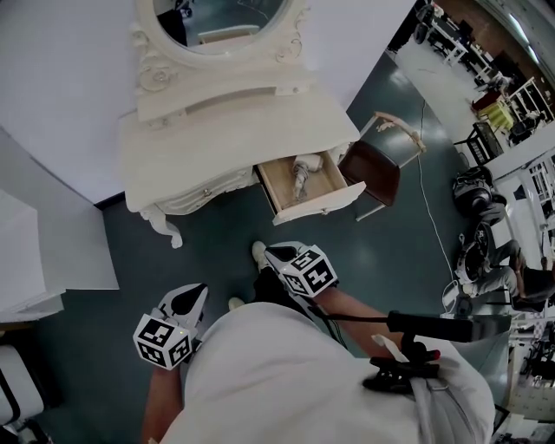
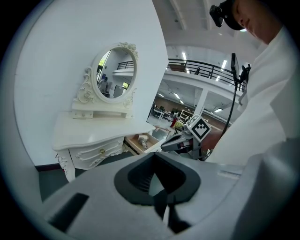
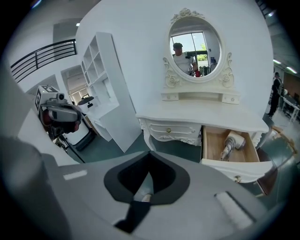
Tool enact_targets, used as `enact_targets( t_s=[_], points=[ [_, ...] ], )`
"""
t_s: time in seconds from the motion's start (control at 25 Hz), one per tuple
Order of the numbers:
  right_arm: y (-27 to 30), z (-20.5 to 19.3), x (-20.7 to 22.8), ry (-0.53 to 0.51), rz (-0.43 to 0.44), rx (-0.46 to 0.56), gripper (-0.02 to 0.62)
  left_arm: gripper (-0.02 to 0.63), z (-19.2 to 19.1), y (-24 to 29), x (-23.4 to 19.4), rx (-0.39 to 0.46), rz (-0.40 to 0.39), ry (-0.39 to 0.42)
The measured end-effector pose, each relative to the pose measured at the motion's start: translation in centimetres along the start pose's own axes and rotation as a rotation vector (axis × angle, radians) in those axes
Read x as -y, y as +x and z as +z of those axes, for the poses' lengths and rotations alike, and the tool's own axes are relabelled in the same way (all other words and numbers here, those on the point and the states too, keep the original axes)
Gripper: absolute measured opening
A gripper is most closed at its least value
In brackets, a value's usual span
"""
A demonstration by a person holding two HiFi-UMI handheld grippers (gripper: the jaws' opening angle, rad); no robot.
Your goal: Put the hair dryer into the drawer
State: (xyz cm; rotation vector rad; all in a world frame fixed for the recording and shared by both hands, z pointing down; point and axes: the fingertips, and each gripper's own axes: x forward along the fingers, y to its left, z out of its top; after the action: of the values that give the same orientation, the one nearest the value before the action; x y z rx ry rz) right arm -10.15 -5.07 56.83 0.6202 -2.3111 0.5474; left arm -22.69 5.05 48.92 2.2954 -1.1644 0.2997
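The white hair dryer lies inside the open wooden drawer of the cream dressing table. The right gripper view shows the hair dryer in the drawer too. Both grippers are held low by the person's body, well back from the table. My left gripper has its jaws together with nothing between them, and my right gripper is likewise shut and empty. In the left gripper view the right gripper points toward the drawer. The right gripper view catches the left gripper at its left side.
An oval mirror tops the table. A brown chair stands right beside the open drawer. White shelving stands left of the table. A cable runs over the dark floor, and equipment crowds the right side.
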Motion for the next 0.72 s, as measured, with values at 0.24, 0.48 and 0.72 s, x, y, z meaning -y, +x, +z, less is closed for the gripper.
enact_targets(
  t_s=[0.24, 0.48, 0.72],
  points=[
    [0.3, 0.1, -0.9, -0.046, 0.014, -0.002, 0.0, 0.0, 0.0, 0.1, 0.0, -0.003, 0.001, 0.0],
    [-0.1, -0.2, -1.2, -0.06, 0.012, 0.001, 0.0, 0.0, -0.1, 0.4, 0.6, -0.012, -0.008, 0.006],
    [-0.6, -1.0, -1.0, -0.054, 0.011, 0.004, 0.0, 0.0, -0.4, 0.9, 1.2, -0.024, -0.016, 0.013]
  ],
)
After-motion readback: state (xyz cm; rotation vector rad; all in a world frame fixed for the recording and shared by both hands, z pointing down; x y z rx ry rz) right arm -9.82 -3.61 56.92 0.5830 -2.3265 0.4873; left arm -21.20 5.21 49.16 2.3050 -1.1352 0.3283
